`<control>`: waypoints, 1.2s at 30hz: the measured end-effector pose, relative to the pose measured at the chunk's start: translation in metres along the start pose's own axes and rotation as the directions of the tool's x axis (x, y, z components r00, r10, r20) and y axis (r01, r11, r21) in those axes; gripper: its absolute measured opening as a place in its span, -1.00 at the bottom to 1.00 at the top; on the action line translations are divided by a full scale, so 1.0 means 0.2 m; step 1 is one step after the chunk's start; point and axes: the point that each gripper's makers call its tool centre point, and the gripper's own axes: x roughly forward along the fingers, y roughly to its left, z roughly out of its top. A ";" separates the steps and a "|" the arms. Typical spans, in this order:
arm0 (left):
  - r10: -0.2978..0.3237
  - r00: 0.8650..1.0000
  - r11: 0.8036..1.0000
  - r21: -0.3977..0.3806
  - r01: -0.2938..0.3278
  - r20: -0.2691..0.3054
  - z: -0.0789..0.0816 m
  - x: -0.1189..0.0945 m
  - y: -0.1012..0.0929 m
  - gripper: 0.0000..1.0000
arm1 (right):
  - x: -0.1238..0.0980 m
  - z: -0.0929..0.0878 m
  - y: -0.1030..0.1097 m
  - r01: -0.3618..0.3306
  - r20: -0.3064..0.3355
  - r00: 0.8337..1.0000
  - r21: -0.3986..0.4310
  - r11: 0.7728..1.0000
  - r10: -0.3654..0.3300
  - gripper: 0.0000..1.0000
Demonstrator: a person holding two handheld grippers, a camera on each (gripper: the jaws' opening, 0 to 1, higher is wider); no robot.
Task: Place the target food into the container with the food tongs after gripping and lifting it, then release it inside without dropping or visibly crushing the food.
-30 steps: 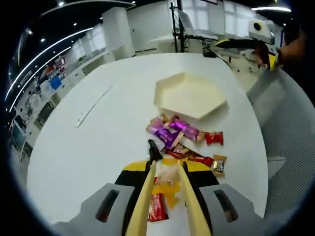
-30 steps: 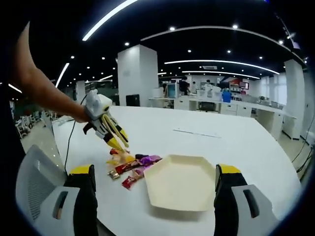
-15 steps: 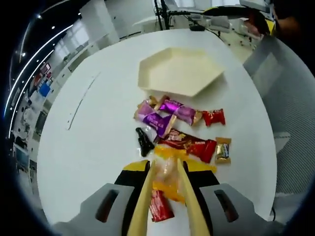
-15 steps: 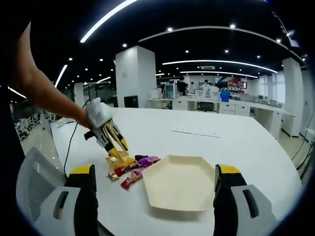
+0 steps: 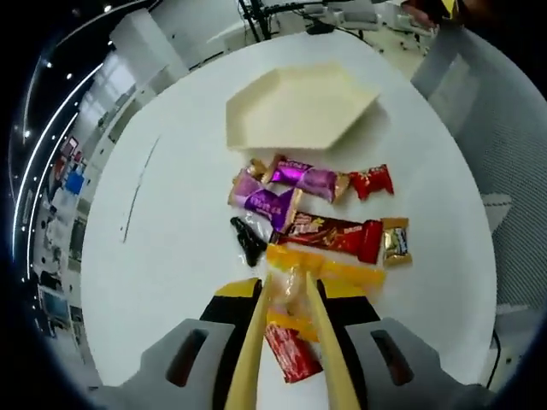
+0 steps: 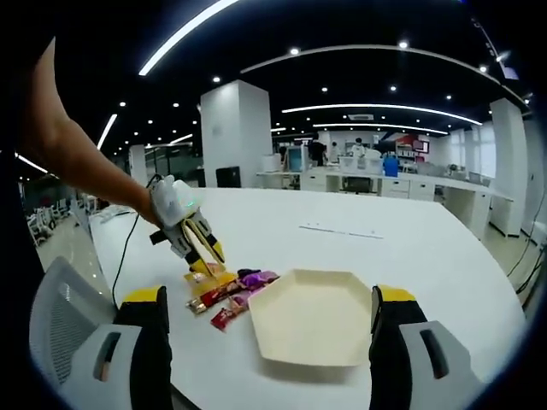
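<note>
The left gripper [image 5: 289, 295] has its tongs [image 5: 256, 342] closed narrow around a yellow candy [image 5: 295, 286] among the sweets on the desk [image 5: 171, 239]. The right gripper's fingers [image 6: 389, 325] stand wide, idle. Lifting and placing into the empty tray [image 5: 295, 107] remain.

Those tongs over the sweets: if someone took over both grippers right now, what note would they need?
Left gripper: its jaws clamp wooden food tongs, whose tips pinch a yellow-wrapped sweet just above the pile.
Right gripper: open, holding nothing, hanging at the table edge in front of the container.
Things: the cream hexagonal container has nothing in it; the wrapped sweets lie on the white table beside it.
Done: the sweet looks gripped.
Left: lift it clear, carry it over the container, and release it gently inside.
</note>
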 end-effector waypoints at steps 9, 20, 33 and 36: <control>0.023 1.000 0.997 -0.072 -0.024 -0.014 0.01 -0.01 0.04 -0.73 | 0.00 0.00 -0.01 0.003 0.005 1.000 0.007 1.000 -0.003 0.90; 0.038 0.999 0.983 -0.182 -0.032 0.035 0.05 -0.10 0.11 -0.72 | 0.00 -0.01 0.01 -0.010 -0.010 1.000 -0.001 1.000 0.010 0.86; 0.029 0.999 0.984 -0.175 -0.022 0.039 0.11 -0.22 0.17 -0.72 | 0.00 -0.03 0.03 -0.066 -0.039 0.997 0.020 0.998 0.066 0.99; 0.023 0.999 0.986 -0.164 -0.018 0.032 0.11 -0.24 0.17 -0.72 | 0.00 -0.04 0.06 -0.090 -0.061 0.994 -0.007 0.996 0.090 0.99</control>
